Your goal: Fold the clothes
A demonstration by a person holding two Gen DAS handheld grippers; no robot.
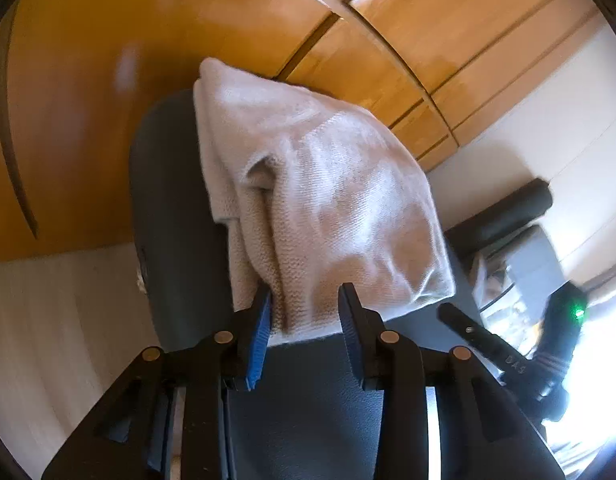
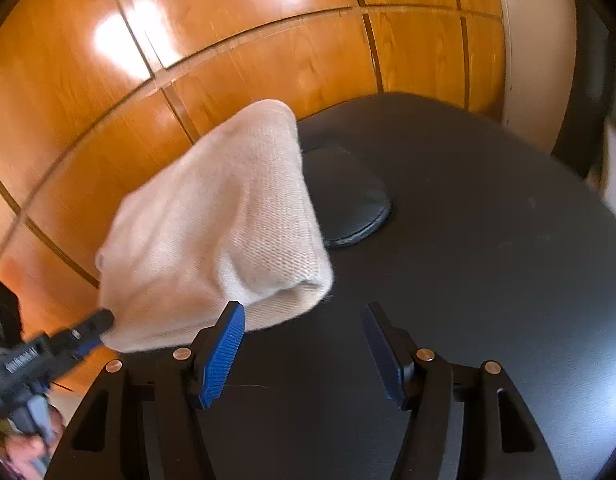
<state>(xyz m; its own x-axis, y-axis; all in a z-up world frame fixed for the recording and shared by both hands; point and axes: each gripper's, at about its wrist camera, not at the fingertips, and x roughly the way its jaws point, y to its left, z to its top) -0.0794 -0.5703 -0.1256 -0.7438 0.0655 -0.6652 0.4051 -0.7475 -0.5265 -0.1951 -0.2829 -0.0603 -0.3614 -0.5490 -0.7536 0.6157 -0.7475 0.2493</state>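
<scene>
Cream knitted cloth (image 1: pixel 320 200), already doubled over into a thick bundle, is lying on the dark padded counter (image 1: pixel 308 400) near its far edge, in front of glossy honey-coloured wooden cabinet doors (image 2: pixel 227 40). In the left wrist view the left tongs (image 1: pixel 305 308) are reaching into the near hem with their blue ribbed pads parted around a fold of the fabric, not clenched on it. In the right wrist view the right tongs (image 2: pixel 301 320) are standing released and wide apart, with only the left pad brushing the bundle's near corner while the other is hanging over bare counter. A round stitched cushion patch (image 2: pixel 348 208) is sitting in the counter just beyond the cloth. Judging by the compact shape, the fold is looking largely made, and the step in hand is either a final tuck or letting go. The next move is probably calling for both tongs to close on the near hem together, or else to press the bundle flat, taking care that the loose knit is not dragging off the edge.
</scene>
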